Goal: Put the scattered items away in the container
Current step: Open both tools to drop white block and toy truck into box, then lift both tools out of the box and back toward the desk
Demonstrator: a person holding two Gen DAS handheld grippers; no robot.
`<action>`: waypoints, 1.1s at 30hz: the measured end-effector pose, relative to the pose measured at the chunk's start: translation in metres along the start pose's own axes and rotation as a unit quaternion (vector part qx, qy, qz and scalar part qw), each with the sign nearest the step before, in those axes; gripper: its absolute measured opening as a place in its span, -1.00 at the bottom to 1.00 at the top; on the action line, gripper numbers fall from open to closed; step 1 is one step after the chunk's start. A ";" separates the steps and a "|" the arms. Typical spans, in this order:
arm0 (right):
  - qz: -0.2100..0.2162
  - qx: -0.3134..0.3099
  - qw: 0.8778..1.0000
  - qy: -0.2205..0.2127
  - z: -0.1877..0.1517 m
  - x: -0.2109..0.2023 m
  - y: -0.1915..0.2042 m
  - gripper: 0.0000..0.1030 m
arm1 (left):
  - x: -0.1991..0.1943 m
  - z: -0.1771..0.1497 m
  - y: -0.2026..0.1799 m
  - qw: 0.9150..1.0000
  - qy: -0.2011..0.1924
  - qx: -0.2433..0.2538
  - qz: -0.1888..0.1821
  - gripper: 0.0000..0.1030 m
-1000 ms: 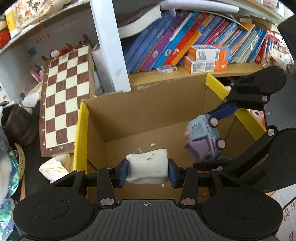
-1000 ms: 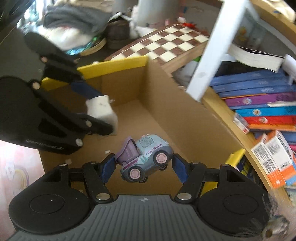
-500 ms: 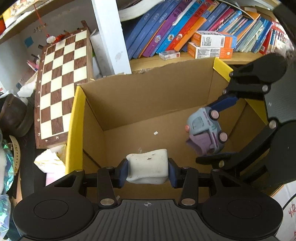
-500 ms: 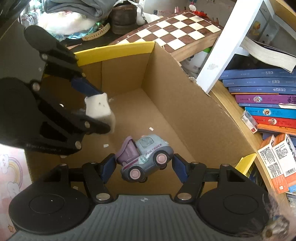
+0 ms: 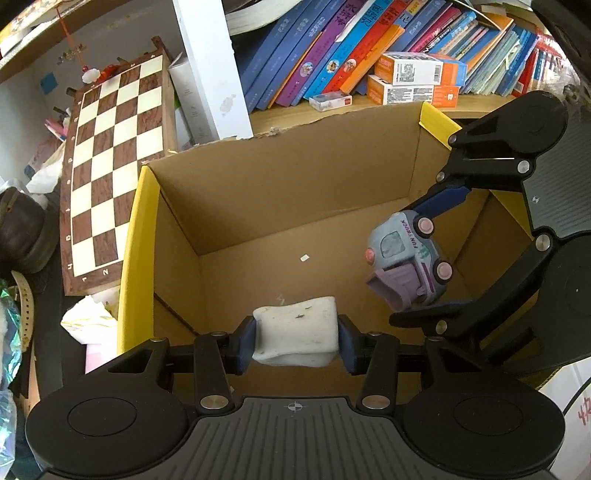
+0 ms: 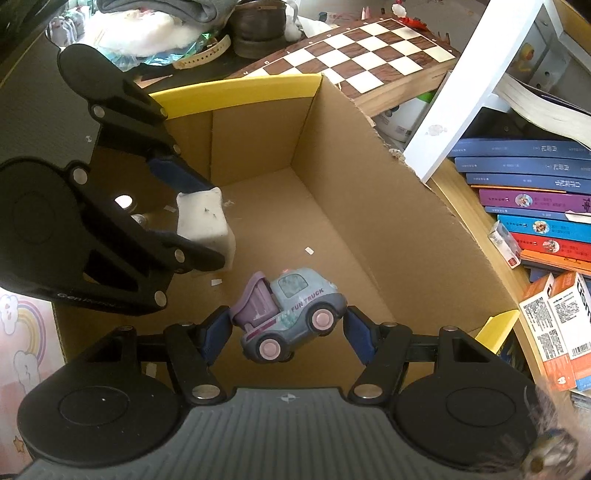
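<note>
An open cardboard box (image 5: 288, 177) with yellow-taped rims lies below both grippers. My left gripper (image 5: 295, 343) holds a white foam block (image 5: 295, 332) over the box's near left part. Its jaws are opening, though both blue pads still touch the block's sides. In the right wrist view the same block (image 6: 203, 221) sits in the left gripper (image 6: 212, 225). My right gripper (image 6: 288, 328) is shut on a pale blue and purple toy truck (image 6: 291, 314), held in the air above the box floor (image 6: 369, 206). The left wrist view shows the truck (image 5: 406, 254) at the right.
A wooden chessboard (image 5: 110, 166) leans left of the box. Behind it a shelf carries leaning books (image 5: 332, 66) and orange cartons (image 5: 413, 79), with a white upright post (image 5: 210, 66). Soft clutter and a shoe (image 6: 258, 22) lie beyond the box's far rim. Paper scraps dot the floor.
Both views have tipped a little further down into the box, showing more of its floor. The block and the truck stay between their pads.
</note>
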State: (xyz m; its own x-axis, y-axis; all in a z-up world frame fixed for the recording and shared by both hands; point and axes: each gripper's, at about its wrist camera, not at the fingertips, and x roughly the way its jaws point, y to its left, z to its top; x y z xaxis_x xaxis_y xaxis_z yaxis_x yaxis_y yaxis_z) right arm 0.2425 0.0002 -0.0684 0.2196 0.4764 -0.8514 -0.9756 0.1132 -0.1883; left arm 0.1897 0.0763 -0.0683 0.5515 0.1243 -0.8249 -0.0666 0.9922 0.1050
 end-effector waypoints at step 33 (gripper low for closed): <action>-0.091 0.080 0.986 -0.111 -0.023 -0.103 0.005 0.62 | -0.092 -0.006 -0.016 0.994 -0.089 0.024 0.052 0.80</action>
State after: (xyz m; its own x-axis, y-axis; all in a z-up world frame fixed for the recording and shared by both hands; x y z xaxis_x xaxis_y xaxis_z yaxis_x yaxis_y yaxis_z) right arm 0.2152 -0.0685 0.0071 0.4049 0.6124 -0.6790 -0.9100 0.3427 -0.2336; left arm 0.1351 0.0490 0.0022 0.6818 0.2195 -0.6978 -0.0933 0.9722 0.2147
